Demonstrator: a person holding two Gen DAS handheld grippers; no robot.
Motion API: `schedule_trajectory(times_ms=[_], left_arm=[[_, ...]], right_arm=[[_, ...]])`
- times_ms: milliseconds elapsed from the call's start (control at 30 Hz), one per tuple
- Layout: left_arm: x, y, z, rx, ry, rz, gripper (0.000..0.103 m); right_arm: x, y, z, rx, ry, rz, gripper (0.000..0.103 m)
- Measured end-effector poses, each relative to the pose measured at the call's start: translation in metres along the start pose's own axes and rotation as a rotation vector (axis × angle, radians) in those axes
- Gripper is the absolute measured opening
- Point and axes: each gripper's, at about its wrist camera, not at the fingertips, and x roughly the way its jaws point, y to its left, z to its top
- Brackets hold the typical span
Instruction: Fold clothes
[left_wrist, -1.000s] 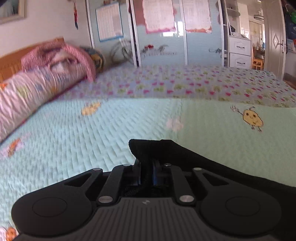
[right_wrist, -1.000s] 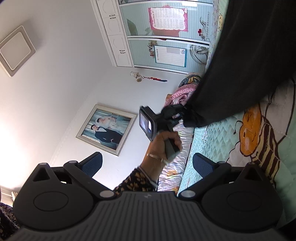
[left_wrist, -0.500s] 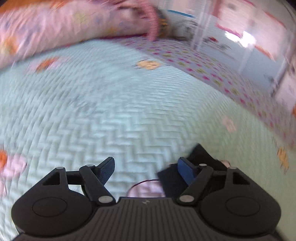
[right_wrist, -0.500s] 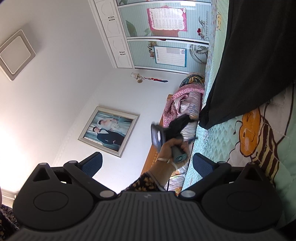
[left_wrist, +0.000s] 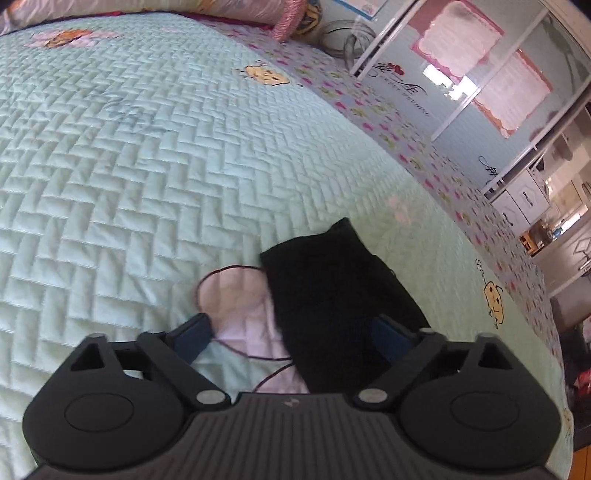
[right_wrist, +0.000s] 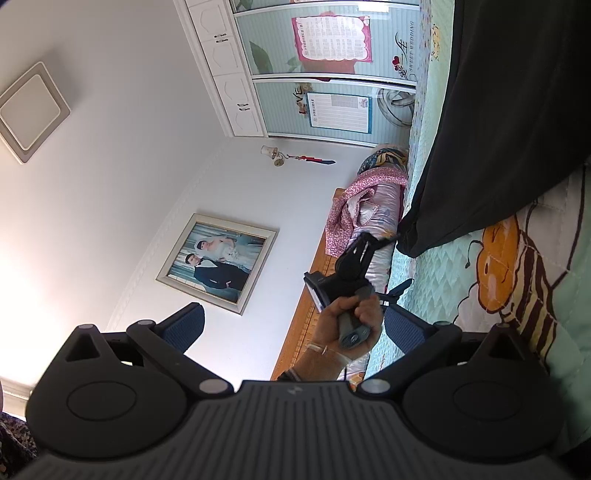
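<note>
Mint quilted bedspread (left_wrist: 184, 155) covers the bed, with the black garment (left_wrist: 332, 295) lying on it. One corner of the garment sits between the blue pads of the left gripper (left_wrist: 291, 332), whose jaws are opening wide and no longer press the cloth. The right gripper (right_wrist: 293, 325) points upward, jaws spread and empty. The main risk is that the released corner slumps or springs back, spoiling the fold, should the left gripper drag it on withdrawal.
</note>
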Motion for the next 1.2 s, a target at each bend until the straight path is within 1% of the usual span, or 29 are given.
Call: schedule_trajectory(times_ms=[33,67,100,133,233,433,500,633,700,767,800,867,900,933,1000,1067,1200], left_arm=[[0.002,-0.010,-0.004,0.043,0.004,-0.013,0.092],[0.006,-0.015,-0.005,0.050,0.015,-0.026,0.077],[0.011,-0.019,-0.006,0.051,0.026,-0.040,0.036],[0.016,-0.024,-0.007,0.053,0.037,-0.054,0.015],[0.027,-0.028,-0.006,0.075,0.014,-0.026,0.015],[0.027,-0.034,0.008,0.249,-0.055,0.086,0.015],[0.028,-0.033,0.011,0.280,-0.073,0.115,0.015],[0.032,-0.039,0.019,0.320,-0.092,0.148,0.015],[0.035,-0.038,0.016,0.338,-0.084,0.170,0.015],[0.042,-0.033,0.011,0.351,-0.064,0.193,0.021],[0.044,-0.030,0.007,0.356,-0.063,0.203,0.027],[0.044,-0.028,0.001,0.396,-0.089,0.207,0.033],[0.041,-0.028,-0.001,0.424,-0.099,0.214,0.041],[0.039,-0.028,-0.003,0.445,-0.108,0.229,0.054],[0.029,-0.024,-0.006,0.455,-0.132,0.261,0.068],[0.012,-0.011,-0.010,0.411,-0.144,0.250,0.069],[-0.039,0.024,-0.033,0.247,-0.056,0.168,0.069]], right_arm=[[0.000,0.000,0.000,0.001,0.000,0.000,0.103],[0.000,-0.001,0.000,0.001,-0.001,0.001,0.103],[0.000,-0.001,0.000,0.002,-0.002,0.002,0.103],[0.001,-0.001,0.000,0.001,-0.002,0.001,0.103],[0.000,-0.002,0.000,-0.001,-0.002,0.001,0.103],[0.000,0.000,-0.001,-0.022,0.009,-0.010,0.103],[0.000,0.002,-0.002,-0.037,0.017,-0.019,0.103],[0.002,0.003,-0.003,-0.054,0.029,-0.030,0.103],[0.000,0.002,-0.003,-0.051,0.029,-0.028,0.103],[0.000,0.002,-0.003,-0.045,0.027,-0.024,0.103],[0.000,0.002,-0.002,-0.042,0.025,-0.022,0.103],[0.001,0.004,-0.002,-0.048,0.030,-0.026,0.103],[0.001,0.005,-0.003,-0.055,0.037,-0.029,0.103],[0.002,0.006,-0.004,-0.062,0.046,-0.032,0.103],[0.005,0.008,-0.005,-0.074,0.068,-0.036,0.103],[0.008,0.010,-0.006,-0.083,0.087,-0.039,0.103],[0.009,0.013,-0.006,-0.090,0.102,-0.038,0.103]])
